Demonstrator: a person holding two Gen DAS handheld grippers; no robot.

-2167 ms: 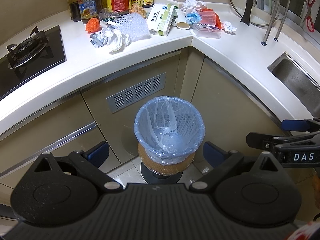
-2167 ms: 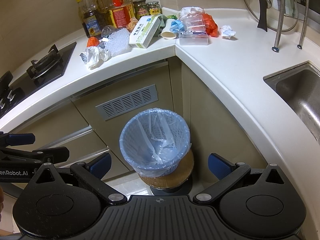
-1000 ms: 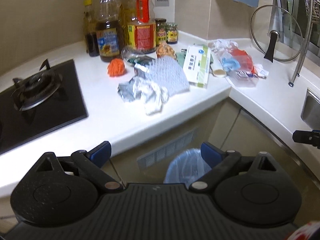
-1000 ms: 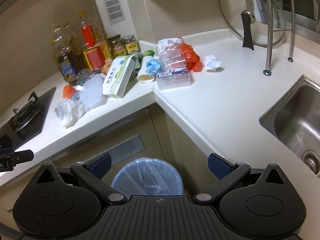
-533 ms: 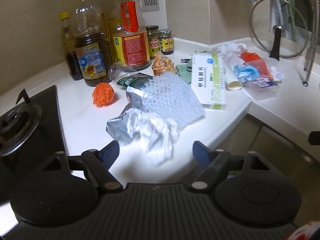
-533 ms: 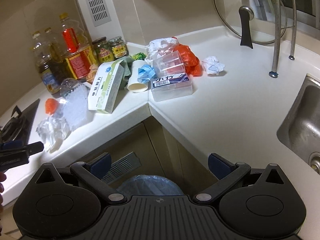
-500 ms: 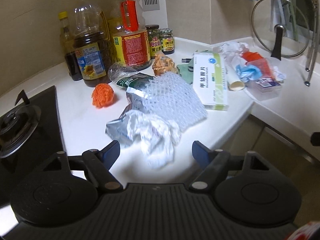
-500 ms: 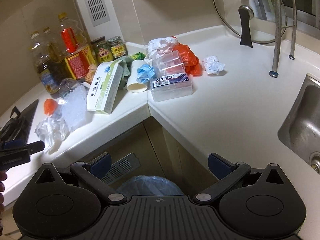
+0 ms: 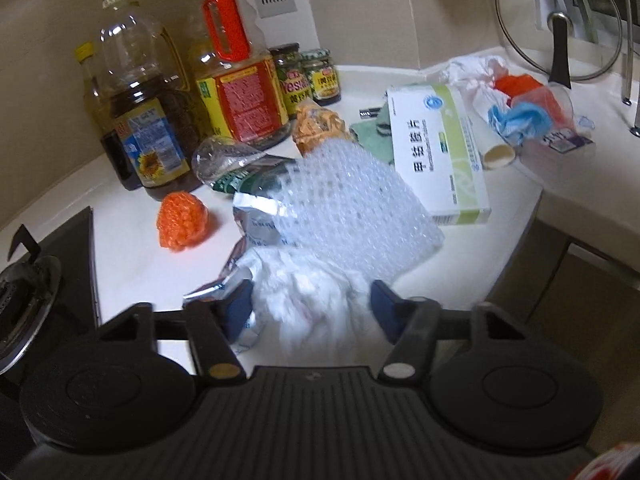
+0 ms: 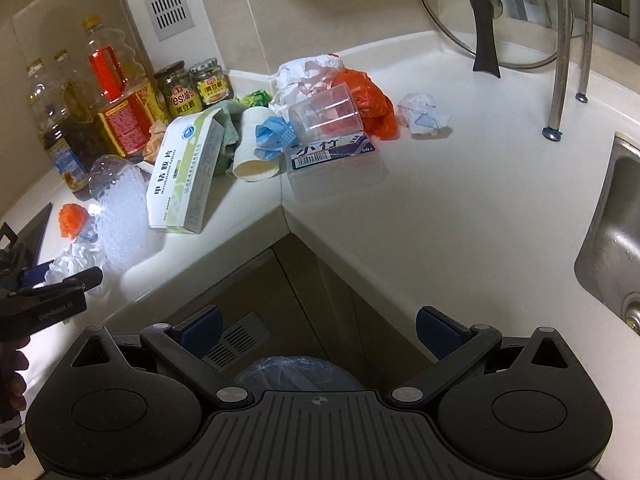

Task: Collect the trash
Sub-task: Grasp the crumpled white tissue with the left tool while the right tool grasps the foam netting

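Note:
A crumpled white tissue point(image 9: 308, 292) lies near the counter's front edge, partly on a foil wrapper point(image 9: 256, 220) and against a sheet of bubble wrap point(image 9: 352, 208). My left gripper point(image 9: 310, 312) straddles the tissue and its jaws are closing; the blue pads stand just at the tissue's sides. The right wrist view shows the same tissue point(image 10: 76, 260) at far left, with the left gripper point(image 10: 64, 276) on it. My right gripper point(image 10: 318, 330) hangs open and empty before the cabinet corner, above the blue-lined bin point(image 10: 296, 370).
More trash on the counter: an orange mesh ball point(image 9: 182, 220), a medicine box point(image 9: 440, 152), a paper cup point(image 10: 256, 148), a clear plastic box point(image 10: 332, 160), a paper wad point(image 10: 422, 114). Oil bottles point(image 9: 236, 68) stand behind. Stove point(image 9: 32, 292) at left, sink point(image 10: 616, 240) at right.
The left gripper has moved forward and down onto the tissue and its jaws have narrowed around it. The right gripper has moved closer to the counter corner, still open.

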